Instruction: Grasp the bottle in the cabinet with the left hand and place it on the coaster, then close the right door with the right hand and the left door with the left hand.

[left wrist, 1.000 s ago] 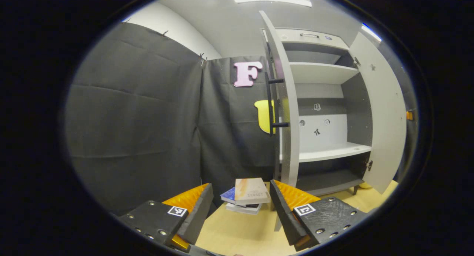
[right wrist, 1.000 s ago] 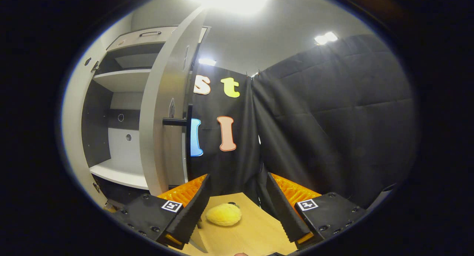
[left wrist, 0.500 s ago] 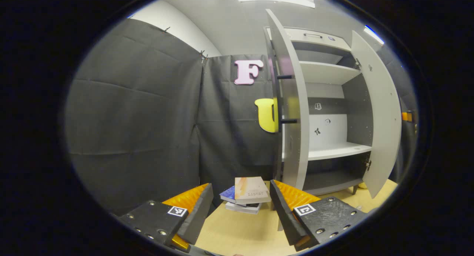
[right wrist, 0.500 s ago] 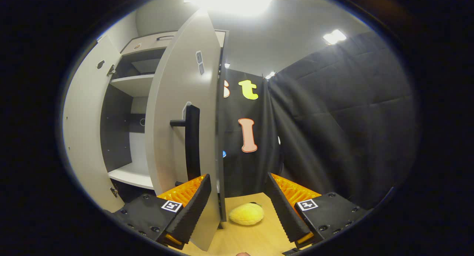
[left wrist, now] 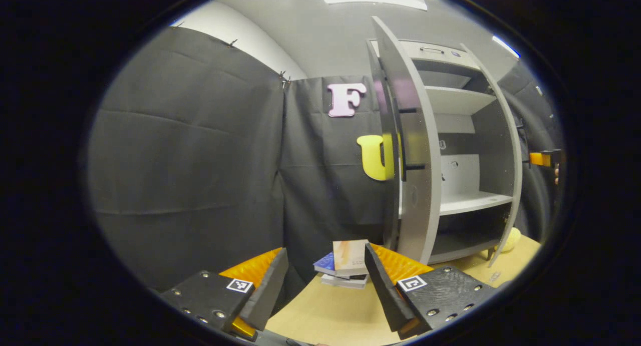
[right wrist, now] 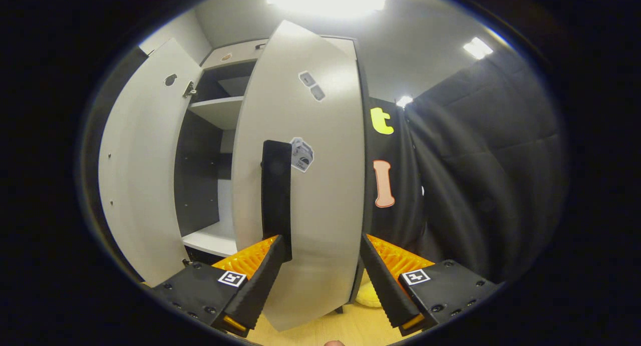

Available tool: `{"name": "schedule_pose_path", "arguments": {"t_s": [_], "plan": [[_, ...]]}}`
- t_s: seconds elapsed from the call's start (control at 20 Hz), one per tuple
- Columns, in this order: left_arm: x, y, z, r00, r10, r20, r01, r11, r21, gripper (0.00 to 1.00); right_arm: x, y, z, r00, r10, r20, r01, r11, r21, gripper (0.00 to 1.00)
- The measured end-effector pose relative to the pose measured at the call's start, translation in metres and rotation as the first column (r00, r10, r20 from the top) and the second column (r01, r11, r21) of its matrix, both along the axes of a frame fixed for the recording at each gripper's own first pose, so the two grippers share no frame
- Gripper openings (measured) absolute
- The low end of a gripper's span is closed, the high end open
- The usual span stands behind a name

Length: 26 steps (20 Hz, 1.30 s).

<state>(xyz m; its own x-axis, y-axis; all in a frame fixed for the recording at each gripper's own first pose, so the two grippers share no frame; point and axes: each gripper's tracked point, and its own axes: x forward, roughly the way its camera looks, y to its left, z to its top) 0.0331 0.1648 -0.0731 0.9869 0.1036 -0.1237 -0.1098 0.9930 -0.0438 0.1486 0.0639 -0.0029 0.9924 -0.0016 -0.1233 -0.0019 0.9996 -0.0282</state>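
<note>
Cabinet (left wrist: 470, 135), both doors part-open: right door (right wrist: 310, 186) w/ black handle (right wrist: 276, 196) just ahead of right gripper (right wrist: 320, 271), jaws apart, empty; left door (left wrist: 413, 150) beyond left gripper (left wrist: 325, 281), jaws apart, empty; bottle unseen.

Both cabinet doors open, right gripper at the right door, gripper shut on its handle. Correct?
Not quite: the right gripper is open, not shut on the handle. The right gripper view shows its fingers spread wide across the right door. Both doors are not yet closed, left door included.
</note>
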Motion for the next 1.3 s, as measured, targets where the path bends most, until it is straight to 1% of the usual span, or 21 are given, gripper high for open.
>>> {"name": "schedule_pose_path", "arguments": {"t_s": [0.05, 0.1, 0.15, 0.2, 0.25, 0.3, 0.4, 0.5, 0.7, 0.85, 0.95, 1.1, 1.3], "plan": [[0.000, -0.001, -0.001, 1.000, 0.007, 0.002, -0.007, 1.000, -0.002, 0.89, 0.002, 0.003, -0.001, 1.000, 0.002, 0.001, -0.002, 1.000, -0.004, 0.97], [-0.001, 0.002, 0.000, 1.000, 0.013, 0.004, -0.013, 1.000, -0.002, 0.89, 0.005, 0.007, -0.001, 1.000, 0.003, 0.005, -0.003, 1.000, -0.001, 0.92], [-0.006, 0.006, 0.002, 1.000, 0.018, 0.007, -0.018, 1.000, -0.001, 0.88, 0.007, 0.009, -0.003, 1.000, 0.005, 0.001, -0.005, 1.000, 0.004, 0.97], [-0.007, 0.008, 0.003, 1.000, 0.021, 0.009, -0.021, 1.000, 0.001, 0.95, 0.007, 0.008, -0.002, 1.000, 0.006, 0.001, -0.006, 1.000, 0.010, 0.97], [-0.008, 0.010, 0.004, 1.000, 0.022, 0.009, -0.022, 1.000, 0.002, 0.88, 0.007, 0.007, -0.003, 1.000, 0.008, -0.004, -0.008, 1.000, 0.015, 0.96], [-0.006, 0.009, 0.004, 1.000, 0.023, 0.008, -0.023, 1.000, 0.002, 0.95, 0.007, 0.007, -0.003, 1.000, 0.009, -0.006, -0.009, 1.000, 0.024, 0.97], [-0.003, 0.011, 0.003, 1.000, 0.026, -0.002, -0.026, 1.000, -0.001, 0.96, 0.004, 0.004, 0.003, 1.000, 0.002, 0.007, -0.002, 1.000, 0.028, 0.97], [0.004, 0.013, 0.006, 1.000, 0.026, -0.009, -0.026, 0.999, -0.020, 0.96, -0.004, -0.001, 0.009, 1.000, -0.008, 0.029, 0.008, 1.000, 0.005, 0.97], [0.031, 0.018, 0.029, 1.000, 0.020, -0.001, -0.020, 0.999, -0.041, 0.96, -0.023, -0.021, 0.013, 0.999, -0.019, 0.043, 0.021, 0.998, -0.059, 0.97], [0.054, 0.016, 0.050, 1.000, -0.005, 0.017, 0.005, 0.999, -0.041, 0.96, -0.037, -0.032, 0.008, 0.999, -0.030, 0.039, 0.033, 0.996, -0.087, 0.97], [0.073, 0.008, 0.064, 0.999, -0.025, 0.030, 0.026, 0.999, -0.042, 0.96, -0.046, -0.037, 0.001, 0.999, -0.029, 0.024, 0.031, 0.995, -0.099, 0.97], [0.099, -0.007, 0.085, 0.997, -0.041, 0.061, 0.044, 0.997, -0.059, 0.96, -0.057, -0.051, -0.009, 0.999, -0.049, -0.001, 0.049, 0.991, -0.125, 0.97], [0.125, -0.025, 0.104, 0.995, -0.046, 0.090, 0.052, 0.997, -0.065, 0.96, -0.065, -0.065, -0.018, 0.997, -0.071, -0.016, 0.068, 0.990, -0.120, 0.97]]}}
